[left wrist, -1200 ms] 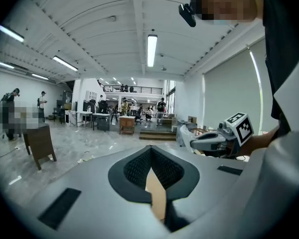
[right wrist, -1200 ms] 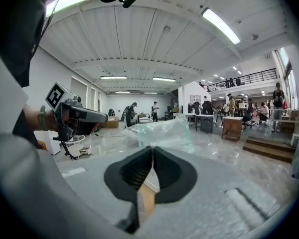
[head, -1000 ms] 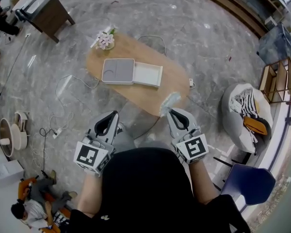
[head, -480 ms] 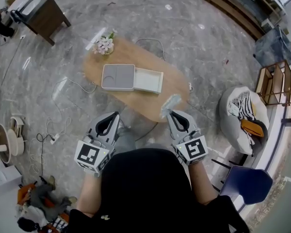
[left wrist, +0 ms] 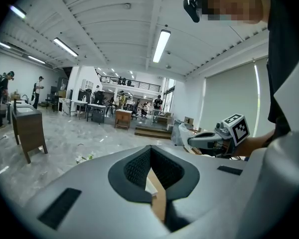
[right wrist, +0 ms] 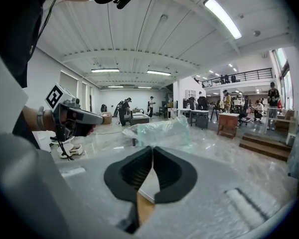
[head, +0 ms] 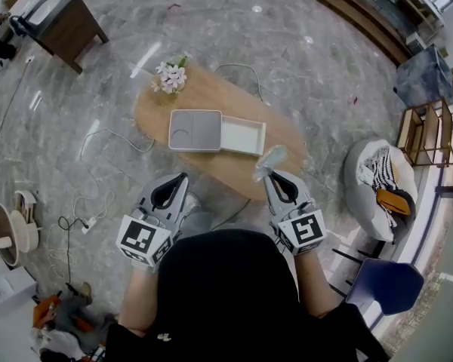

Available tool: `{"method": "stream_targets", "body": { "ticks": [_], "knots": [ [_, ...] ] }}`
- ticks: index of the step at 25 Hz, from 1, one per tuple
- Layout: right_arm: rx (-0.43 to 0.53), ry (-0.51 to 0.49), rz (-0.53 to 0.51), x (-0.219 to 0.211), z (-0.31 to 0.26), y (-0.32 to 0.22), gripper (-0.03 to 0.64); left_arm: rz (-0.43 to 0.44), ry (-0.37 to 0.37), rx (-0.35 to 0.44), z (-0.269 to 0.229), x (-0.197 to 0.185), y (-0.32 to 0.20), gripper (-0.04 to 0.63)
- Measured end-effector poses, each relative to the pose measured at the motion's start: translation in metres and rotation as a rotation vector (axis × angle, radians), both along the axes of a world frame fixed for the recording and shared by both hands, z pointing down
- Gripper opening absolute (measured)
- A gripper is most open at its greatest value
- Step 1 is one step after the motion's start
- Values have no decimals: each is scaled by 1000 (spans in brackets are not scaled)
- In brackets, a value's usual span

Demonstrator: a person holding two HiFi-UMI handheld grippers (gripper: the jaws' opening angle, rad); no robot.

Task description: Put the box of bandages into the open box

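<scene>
The open box lies on the oval wooden table (head: 211, 100), its grey lid (head: 195, 130) to the left and its white tray (head: 243, 136) to the right. My right gripper (head: 266, 174) is shut on a pale green box of bandages in clear plastic (head: 271, 157), held at the table's near right edge. In the right gripper view the wrapped box (right wrist: 159, 131) sticks out past the closed right gripper (right wrist: 152, 151). My left gripper (head: 180, 179) hangs just short of the table's near edge, shut with nothing in it; its tips meet in the left gripper view (left wrist: 151, 148).
A vase of pale flowers (head: 171, 74) stands at the table's far left end. Cables (head: 106, 138) trail over the marble floor. A dark wooden cabinet (head: 57, 17) is far left; a white beanbag (head: 377, 183), a blue chair (head: 385, 285) and a shelf (head: 426, 130) stand right.
Both grippers have moved forward toward the table, which now sits closer below them in the head view. The right gripper still holds the wrapped box.
</scene>
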State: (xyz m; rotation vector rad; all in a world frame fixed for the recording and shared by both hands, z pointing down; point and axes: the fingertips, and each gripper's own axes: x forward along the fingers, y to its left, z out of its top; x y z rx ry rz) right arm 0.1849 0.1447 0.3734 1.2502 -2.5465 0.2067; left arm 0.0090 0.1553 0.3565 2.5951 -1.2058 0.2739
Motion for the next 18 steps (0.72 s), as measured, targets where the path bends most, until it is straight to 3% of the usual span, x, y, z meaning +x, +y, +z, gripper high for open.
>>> {"method": "stream_targets", "body": {
  "ticks": [12,18],
  "knots": [
    [-2,36,62,-87,8,-48,5,75,52,-29,16,-84,-49,11],
    [-15,61,76,-109,13,-52,5,102,76,-45,22,-101,-60,11]
  ]
}}
